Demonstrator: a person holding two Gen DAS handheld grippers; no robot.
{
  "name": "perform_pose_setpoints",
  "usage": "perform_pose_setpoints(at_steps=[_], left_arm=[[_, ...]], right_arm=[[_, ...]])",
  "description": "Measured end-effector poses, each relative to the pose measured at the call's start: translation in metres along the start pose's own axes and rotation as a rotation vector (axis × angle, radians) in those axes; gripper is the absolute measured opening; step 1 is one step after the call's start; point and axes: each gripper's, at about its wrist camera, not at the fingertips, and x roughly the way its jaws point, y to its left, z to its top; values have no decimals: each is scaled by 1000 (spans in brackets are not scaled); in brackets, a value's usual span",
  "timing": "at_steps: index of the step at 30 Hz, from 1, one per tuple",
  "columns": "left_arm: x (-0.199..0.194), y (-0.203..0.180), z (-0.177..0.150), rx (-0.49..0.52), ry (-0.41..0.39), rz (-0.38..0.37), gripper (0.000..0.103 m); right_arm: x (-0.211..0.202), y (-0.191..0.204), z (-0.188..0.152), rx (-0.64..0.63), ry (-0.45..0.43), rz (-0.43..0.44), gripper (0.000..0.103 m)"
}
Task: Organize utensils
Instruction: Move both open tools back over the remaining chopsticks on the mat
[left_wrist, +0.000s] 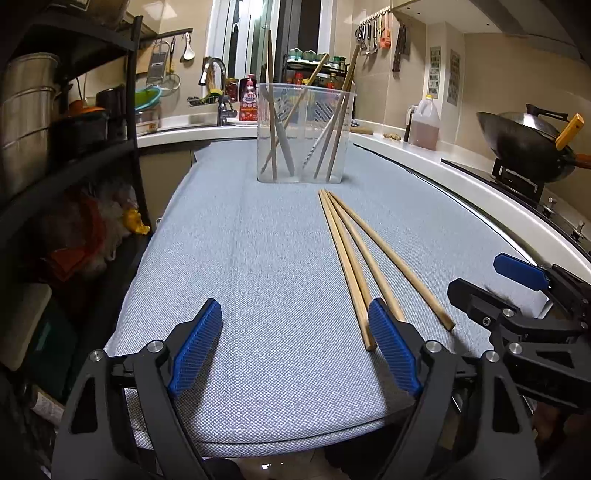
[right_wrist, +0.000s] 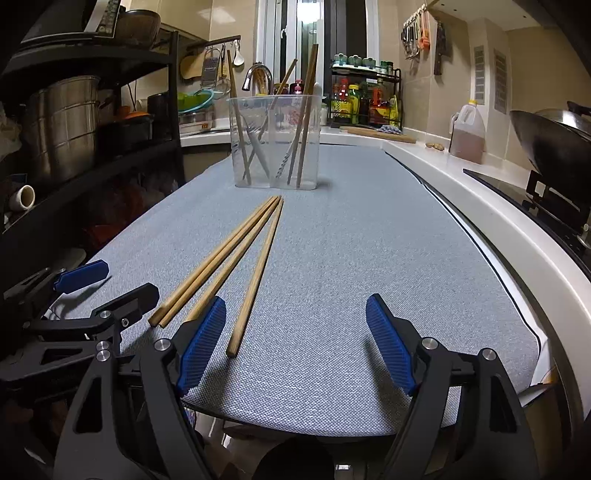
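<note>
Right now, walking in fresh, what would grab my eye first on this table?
Probably the wooden chopsticks fanned out flat on the grey cloth, tips together at the far end. Behind them stands a clear plastic container already holding more chopsticks upright. Nearest you, both grippers, left and right, have their blue fingers spread open, holding nothing.

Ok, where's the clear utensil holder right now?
The clear utensil holder stands upright at the far end of the grey cloth, centre of both wrist views, just beyond the tips of the loose wooden chopsticks.
</note>
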Motion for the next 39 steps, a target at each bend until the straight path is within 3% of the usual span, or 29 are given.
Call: perform_pose_setpoints(at_steps=[10,20,23,26,39], left_arm=[[5,-3,-5,26,-13,-28,77],[5,-17,-14,83,-72,-59,74],[6,-19,-16,96,-83,-41,65],[3,-16,-16,78,-91,-61,55],[-2,-10,-21,47,-114,-46,55]], right_arm=[[10,1,-7,-16,9,9,71],[13,5,-19,-47,-61,54,46],[13,6,-20,-43,-64,70,41],[12,5,-19,-30,-60,76,41],[12,5,-19,-26,-55,78,41]])
